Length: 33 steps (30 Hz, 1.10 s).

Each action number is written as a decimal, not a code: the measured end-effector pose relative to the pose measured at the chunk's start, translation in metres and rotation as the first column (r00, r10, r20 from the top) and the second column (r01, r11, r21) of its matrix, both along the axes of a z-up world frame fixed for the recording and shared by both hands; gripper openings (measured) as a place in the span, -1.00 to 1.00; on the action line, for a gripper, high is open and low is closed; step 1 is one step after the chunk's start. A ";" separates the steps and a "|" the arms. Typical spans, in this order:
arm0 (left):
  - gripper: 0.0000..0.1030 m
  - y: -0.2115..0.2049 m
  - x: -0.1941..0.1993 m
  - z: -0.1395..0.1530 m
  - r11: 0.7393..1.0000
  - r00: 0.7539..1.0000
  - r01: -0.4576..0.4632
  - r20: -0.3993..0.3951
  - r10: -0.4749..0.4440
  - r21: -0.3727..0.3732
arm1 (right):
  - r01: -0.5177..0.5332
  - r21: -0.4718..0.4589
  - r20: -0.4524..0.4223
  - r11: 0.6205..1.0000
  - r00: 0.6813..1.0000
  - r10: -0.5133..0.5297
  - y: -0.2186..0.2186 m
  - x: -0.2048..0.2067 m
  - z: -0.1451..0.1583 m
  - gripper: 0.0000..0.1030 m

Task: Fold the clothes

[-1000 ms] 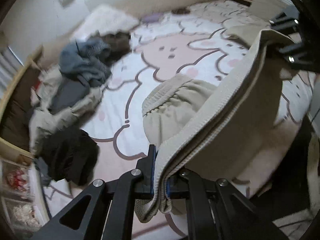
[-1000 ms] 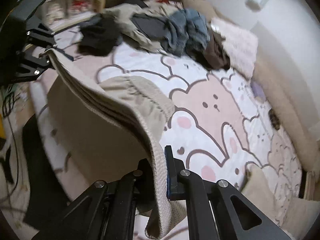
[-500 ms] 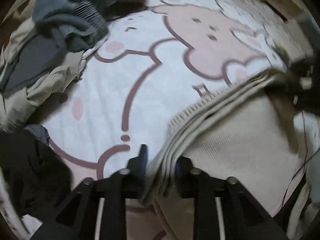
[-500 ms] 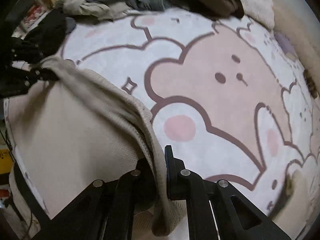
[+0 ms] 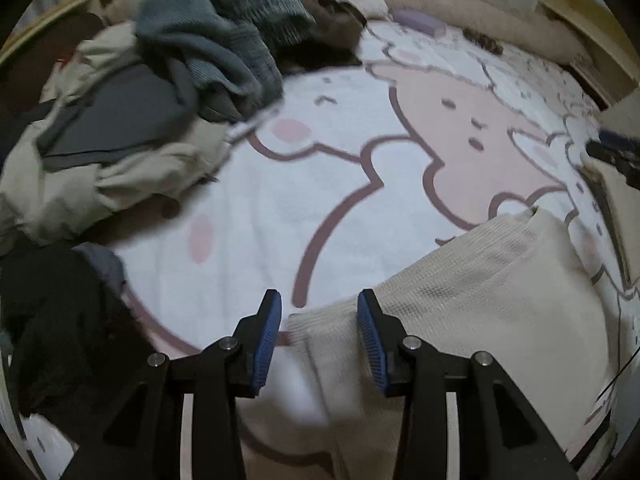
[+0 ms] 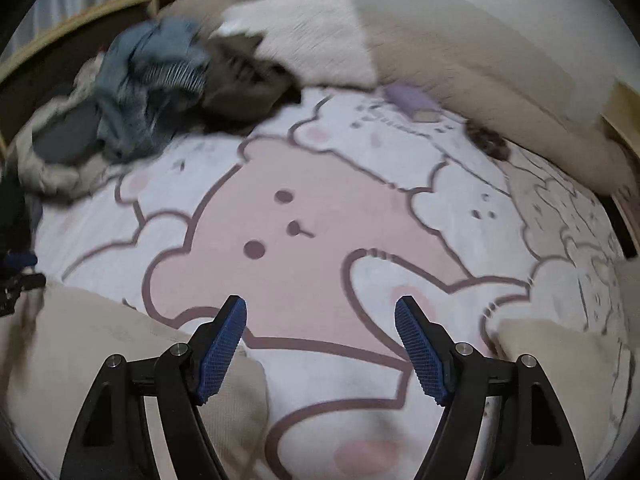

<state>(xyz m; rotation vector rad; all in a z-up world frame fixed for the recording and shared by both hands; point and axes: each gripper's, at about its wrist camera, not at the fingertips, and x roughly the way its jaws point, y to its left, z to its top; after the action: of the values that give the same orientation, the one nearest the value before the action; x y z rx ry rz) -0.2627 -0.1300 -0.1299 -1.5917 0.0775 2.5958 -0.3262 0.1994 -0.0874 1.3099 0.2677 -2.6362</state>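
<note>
Fingers of both grippers, left (image 5: 319,334) and right (image 6: 320,342), are spreading apart with nothing clamped, the cream knit garment (image 5: 480,300) lying folded on the bed (image 5: 280,208) under the left pair, while a heap of clothes (image 5: 168,92) beyond looks unfolded

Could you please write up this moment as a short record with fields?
surface: bear-print pink and white bedspread
garment being folded: cream knit garment, lying flat
left gripper: jaws opening, garment edge between fingers, not clamped
right gripper: jaws opening, nothing between them
unfolded pile: grey-blue knit, beige garment, black garment
</note>
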 end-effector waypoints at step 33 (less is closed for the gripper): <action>-0.17 0.047 0.163 0.002 0.993 0.968 0.077 -0.233 -0.095 -0.086 | -0.006 -0.548 0.164 0.836 0.980 0.115 0.005 0.186 -0.065 0.49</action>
<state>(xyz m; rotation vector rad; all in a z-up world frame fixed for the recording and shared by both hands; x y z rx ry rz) -0.0998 -0.0828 -0.1279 -1.2599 0.2604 2.7313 -0.1402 0.2047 -0.1521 1.2969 -0.4388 -2.2513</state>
